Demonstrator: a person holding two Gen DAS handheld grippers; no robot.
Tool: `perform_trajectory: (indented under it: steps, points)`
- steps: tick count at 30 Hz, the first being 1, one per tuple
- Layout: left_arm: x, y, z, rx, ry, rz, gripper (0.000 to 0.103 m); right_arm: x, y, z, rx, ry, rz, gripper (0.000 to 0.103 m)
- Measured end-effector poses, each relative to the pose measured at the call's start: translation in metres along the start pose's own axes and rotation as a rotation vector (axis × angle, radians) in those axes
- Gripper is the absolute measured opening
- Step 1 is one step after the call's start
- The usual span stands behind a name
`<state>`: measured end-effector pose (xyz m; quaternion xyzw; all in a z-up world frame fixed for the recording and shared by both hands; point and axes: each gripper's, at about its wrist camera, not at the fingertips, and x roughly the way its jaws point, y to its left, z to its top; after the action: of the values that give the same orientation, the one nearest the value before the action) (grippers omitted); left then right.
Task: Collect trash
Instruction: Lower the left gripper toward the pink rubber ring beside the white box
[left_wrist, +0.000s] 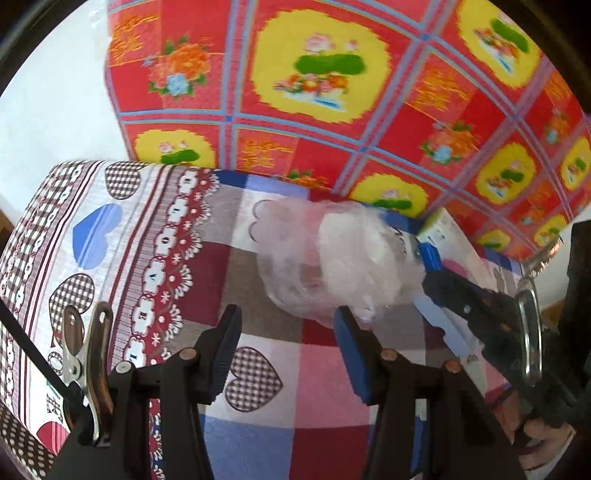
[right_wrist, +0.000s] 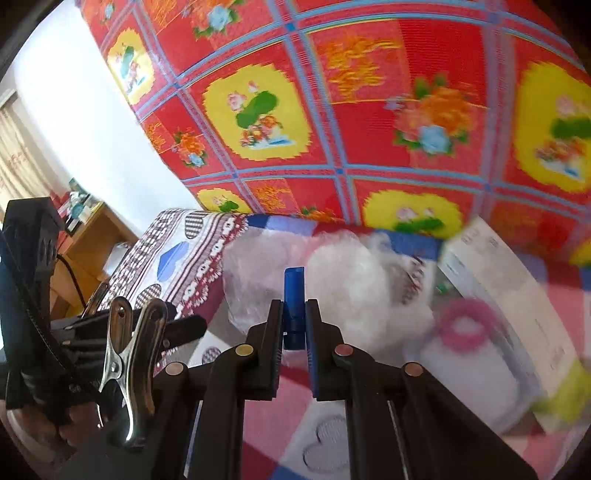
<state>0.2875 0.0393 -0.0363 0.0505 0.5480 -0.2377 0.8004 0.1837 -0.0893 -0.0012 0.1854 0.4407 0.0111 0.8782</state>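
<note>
Trash pickup over a patchwork bed

Left wrist view: the left gripper (left_wrist: 288, 350) hangs about half open with nothing between its pads, above the bed (left_wrist: 258, 280); a crumpled clear plastic bag (left_wrist: 332, 258) sits pinched in the right gripper (left_wrist: 428, 262). Right wrist view: the right gripper (right_wrist: 294, 314) is narrowed to a slit; the plastic bag (right_wrist: 351, 284) bulges beyond its tips, a pink-capped white bottle (right_wrist: 469, 350) and a white box (right_wrist: 506, 280) to its right.

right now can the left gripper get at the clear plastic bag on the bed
Probably yes. The left gripper is open with nothing between its fingers, and the clear plastic bag lies just ahead on the patchwork bedspread. The right gripper beside the bag could crowd it.
</note>
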Motion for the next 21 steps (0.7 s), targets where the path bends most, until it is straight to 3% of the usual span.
perform_trajectory:
  steps: [8,15,21]
  points:
    - [0.002,-0.031,-0.012,0.039,0.017,-0.029,0.055,-0.038,-0.032,-0.024,0.056,-0.017,-0.057,0.012]
    - [0.015,-0.07,-0.016,0.044,0.038,-0.034,0.055,-0.056,-0.061,-0.042,0.075,-0.003,-0.058,0.012]
    - [0.026,-0.116,-0.009,0.076,0.056,-0.084,0.054,-0.072,-0.089,-0.049,0.085,-0.002,-0.051,0.012]
